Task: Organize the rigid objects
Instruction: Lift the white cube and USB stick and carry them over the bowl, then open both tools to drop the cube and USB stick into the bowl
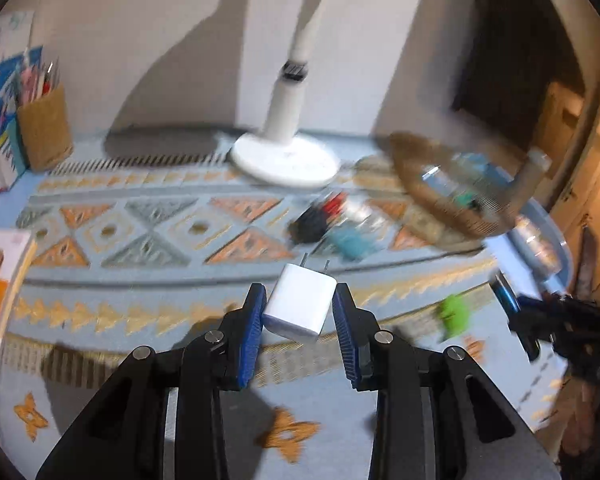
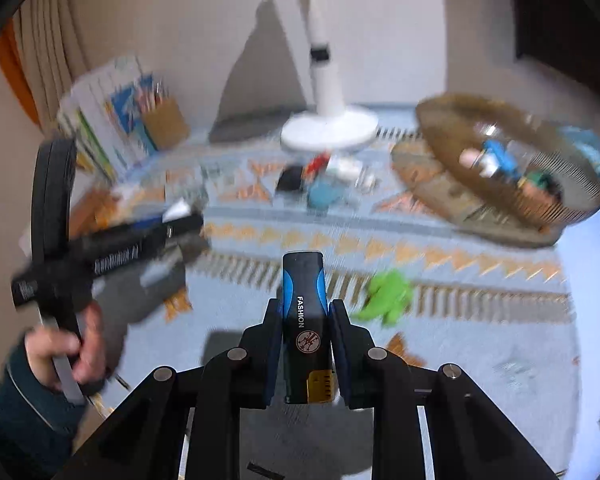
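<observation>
Left gripper (image 1: 300,308) clamps a white charger (image 1: 299,305), right gripper (image 2: 305,320) a black-blue lighter (image 2: 305,320), presumably bound for the basket (image 2: 512,204) at two o'clock.

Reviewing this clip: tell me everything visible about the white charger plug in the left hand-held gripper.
The white charger plug is a small rounded block that looks like glossy plastic, with two metal prongs pointing away from the camera. It sits tilted between the blue ribbed pads of the left hand-held gripper, clamped on both sides and lifted off the patterned tablecloth.
</observation>
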Available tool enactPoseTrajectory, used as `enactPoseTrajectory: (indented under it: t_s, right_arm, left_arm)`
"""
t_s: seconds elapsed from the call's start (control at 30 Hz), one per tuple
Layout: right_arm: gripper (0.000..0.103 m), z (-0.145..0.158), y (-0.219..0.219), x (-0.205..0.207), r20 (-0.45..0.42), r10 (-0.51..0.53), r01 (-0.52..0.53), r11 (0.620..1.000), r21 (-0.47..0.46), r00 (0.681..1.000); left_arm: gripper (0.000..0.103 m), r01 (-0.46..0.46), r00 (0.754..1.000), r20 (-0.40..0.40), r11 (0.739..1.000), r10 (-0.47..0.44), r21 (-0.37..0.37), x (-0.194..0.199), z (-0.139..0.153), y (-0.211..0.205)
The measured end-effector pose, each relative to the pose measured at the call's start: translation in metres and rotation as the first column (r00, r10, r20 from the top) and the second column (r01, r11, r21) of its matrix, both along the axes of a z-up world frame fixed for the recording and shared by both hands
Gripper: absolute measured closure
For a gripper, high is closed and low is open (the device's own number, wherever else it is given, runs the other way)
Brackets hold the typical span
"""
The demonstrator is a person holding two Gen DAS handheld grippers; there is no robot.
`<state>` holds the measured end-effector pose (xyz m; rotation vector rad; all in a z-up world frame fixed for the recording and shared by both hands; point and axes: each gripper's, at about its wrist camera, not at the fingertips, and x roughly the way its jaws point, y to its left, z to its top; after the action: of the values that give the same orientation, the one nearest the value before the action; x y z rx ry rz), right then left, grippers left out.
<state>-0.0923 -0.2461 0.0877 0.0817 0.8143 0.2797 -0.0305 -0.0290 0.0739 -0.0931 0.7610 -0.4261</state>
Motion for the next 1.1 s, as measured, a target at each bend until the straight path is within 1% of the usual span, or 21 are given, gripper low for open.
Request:
enactPoseTrajectory:
  t_s: [0.03,0.13,0.2,0.23,0.3,0.37,0.43,0.5,0.57,0.63,0.73,0.77,0.83,0.9,1.0,1.07,1.1]
  right_arm:
    - [0.08,0.007,-0.004,0.0,0.017,-0.012,0.012,1.0,-0.002,1.0]
    - [0.08,0.039,-0.024,-0.004,0.111,-0.081,0.085,0.996,-0.029,0.99]
    - [0.08,0.067,-0.045,-0.009,0.196,-0.146,0.159,0.986,-0.05,0.97]
    - [0.08,0.076,-0.052,-0.01,0.218,-0.165,0.18,0.982,-0.052,0.962]
    - [0.08,0.1,-0.076,-0.011,0.278,-0.228,0.252,0.966,-0.052,0.933]
    - [0.08,0.121,-0.101,-0.011,0.323,-0.302,0.336,0.941,-0.051,0.897]
    - [0.08,0.14,-0.13,-0.007,0.345,-0.371,0.401,0.916,-0.017,0.862]
    - [0.08,0.148,-0.154,0.0,0.349,-0.424,0.449,0.893,0.011,0.836]
    - [0.08,0.147,-0.172,0.01,0.336,-0.469,0.492,0.87,0.019,0.817]
    - [0.08,0.138,-0.187,0.023,0.312,-0.498,0.517,0.856,0.022,0.809]
    - [0.08,0.108,-0.205,0.053,0.236,-0.526,0.538,0.843,0.017,0.817]
    - [0.08,0.095,-0.211,0.063,0.199,-0.535,0.543,0.84,0.015,0.821]
    - [0.08,0.073,-0.22,0.08,0.137,-0.536,0.539,0.842,0.018,0.833]
    - [0.08,0.059,-0.226,0.09,0.105,-0.537,0.54,0.841,-0.002,0.837]
    - [0.08,0.04,-0.234,0.11,0.054,-0.531,0.533,0.845,-0.035,0.846]
    - [0.08,0.033,-0.237,0.123,0.034,-0.551,0.552,0.83,-0.081,0.834]
    - [0.08,0.03,-0.238,0.128,0.033,-0.566,0.566,0.817,-0.109,0.824]
  left_arm:
    - [0.072,0.012,1.0,0.017,1.0,-0.012,-0.007,-0.001,0.009,-0.004]
    - [0.072,0.055,0.996,0.075,0.998,-0.053,-0.016,-0.002,0.04,-0.022]
    - [0.072,0.082,0.99,0.118,0.996,-0.079,-0.021,0.001,0.064,-0.038]
    - [0.072,0.092,0.987,0.134,0.995,-0.088,-0.026,0.002,0.073,-0.045]
    - [0.072,0.123,0.98,0.167,0.991,-0.113,-0.05,0.009,0.096,-0.062]
    - [0.072,0.149,0.972,0.197,0.985,-0.131,-0.082,0.02,0.117,-0.081]
    - [0.072,0.167,0.965,0.218,0.981,-0.143,-0.095,0.028,0.131,-0.099]
    - [0.072,0.188,0.96,0.227,0.977,-0.161,-0.099,0.043,0.138,-0.124]
    - [0.072,0.206,0.961,0.206,0.974,-0.184,-0.095,0.057,0.135,-0.15]
    - [0.072,0.223,0.964,0.167,0.971,-0.207,-0.081,0.072,0.12,-0.179]
    - [0.072,0.242,0.967,0.101,0.969,-0.235,-0.06,0.087,0.091,-0.209]
    - [0.072,0.251,0.967,0.068,0.967,-0.247,-0.051,0.093,0.075,-0.218]
    - [0.072,0.261,0.965,0.028,0.965,-0.26,-0.029,0.1,0.051,-0.229]
    - [0.072,0.265,0.964,-0.005,0.964,-0.265,-0.009,0.108,0.036,-0.237]
    - [0.072,0.273,0.96,-0.053,0.962,-0.273,-0.01,0.12,0.017,-0.246]
    - [0.071,0.282,0.957,-0.07,0.959,-0.281,0.0,0.125,0.011,-0.253]
    - [0.065,0.29,0.954,-0.075,0.957,-0.289,0.002,0.127,0.009,-0.256]
